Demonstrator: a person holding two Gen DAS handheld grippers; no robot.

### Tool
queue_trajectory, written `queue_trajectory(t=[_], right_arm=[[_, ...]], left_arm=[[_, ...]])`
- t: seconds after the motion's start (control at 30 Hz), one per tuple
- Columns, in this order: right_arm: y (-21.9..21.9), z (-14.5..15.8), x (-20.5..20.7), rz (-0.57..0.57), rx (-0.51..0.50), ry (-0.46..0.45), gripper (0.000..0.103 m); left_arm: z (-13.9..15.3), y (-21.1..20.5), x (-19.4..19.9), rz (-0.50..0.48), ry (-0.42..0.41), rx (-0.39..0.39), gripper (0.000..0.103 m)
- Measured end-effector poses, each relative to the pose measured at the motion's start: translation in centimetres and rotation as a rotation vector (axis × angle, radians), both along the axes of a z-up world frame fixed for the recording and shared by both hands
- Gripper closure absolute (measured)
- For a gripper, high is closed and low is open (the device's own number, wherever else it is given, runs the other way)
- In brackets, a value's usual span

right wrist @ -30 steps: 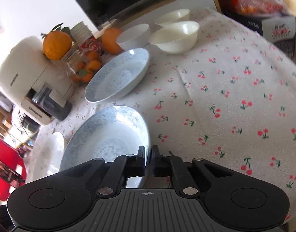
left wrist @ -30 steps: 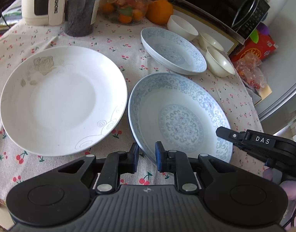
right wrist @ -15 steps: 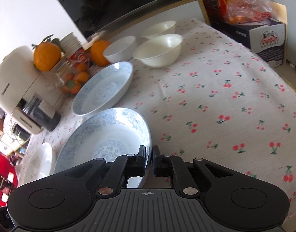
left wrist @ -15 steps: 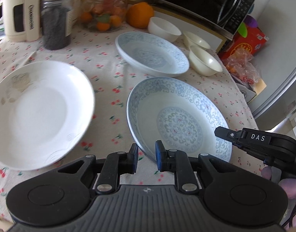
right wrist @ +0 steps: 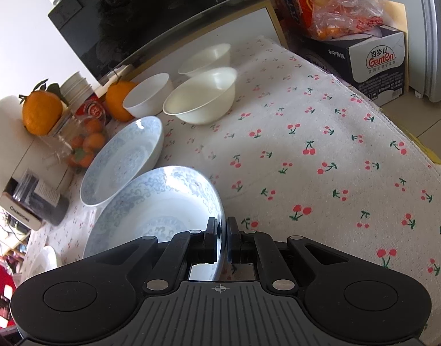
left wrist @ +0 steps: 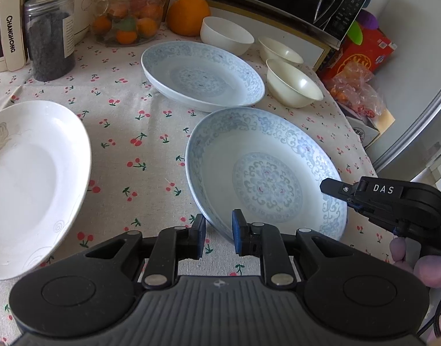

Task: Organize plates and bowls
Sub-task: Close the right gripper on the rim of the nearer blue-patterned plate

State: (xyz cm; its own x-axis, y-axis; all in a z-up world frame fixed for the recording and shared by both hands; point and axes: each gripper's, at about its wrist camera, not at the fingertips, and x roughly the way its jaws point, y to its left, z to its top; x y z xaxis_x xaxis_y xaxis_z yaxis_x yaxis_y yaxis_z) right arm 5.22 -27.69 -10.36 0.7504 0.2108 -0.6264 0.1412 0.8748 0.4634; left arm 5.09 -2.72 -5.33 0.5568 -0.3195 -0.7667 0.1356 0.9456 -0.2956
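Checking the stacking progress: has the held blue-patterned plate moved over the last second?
Yes. The held plate has travelled away from the white plate, toward the cream bowl.

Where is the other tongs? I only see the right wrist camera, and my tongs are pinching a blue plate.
Observer: The left tongs pinch the same blue patterned plate, on its near rim.
Operator: Is there another big plate?
Observer: Yes. A white plate with a faint flower on it sits on the cherry cloth, left of the blue one. Your view catches only a sliver.
Operator: Can you see my hand?
Observer: A bit of the hand shows behind the right tongs, which have DAS written on them.
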Motion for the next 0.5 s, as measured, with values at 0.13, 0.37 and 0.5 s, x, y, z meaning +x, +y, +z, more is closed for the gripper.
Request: queue_trajectory(t=[0.13,0.37,0.5], right_arm=[[0.08,0.05,0.15,0.003,-0.011,-0.002,0.096],[0.22,0.07,0.45,0.005,-0.009,0.0,0.096],[0.39,0.08,0.61,0.005,-0.007,0.0,0.096]], left_arm=[[0.04,0.02,0.16,0.004,0.003,-0.004,0.086],[0.08,-0.04,0.4,0.008,0.005,-0.005,0.086],[0.08,0.07,0.52,0.014,0.004,-0.004,0.086]])
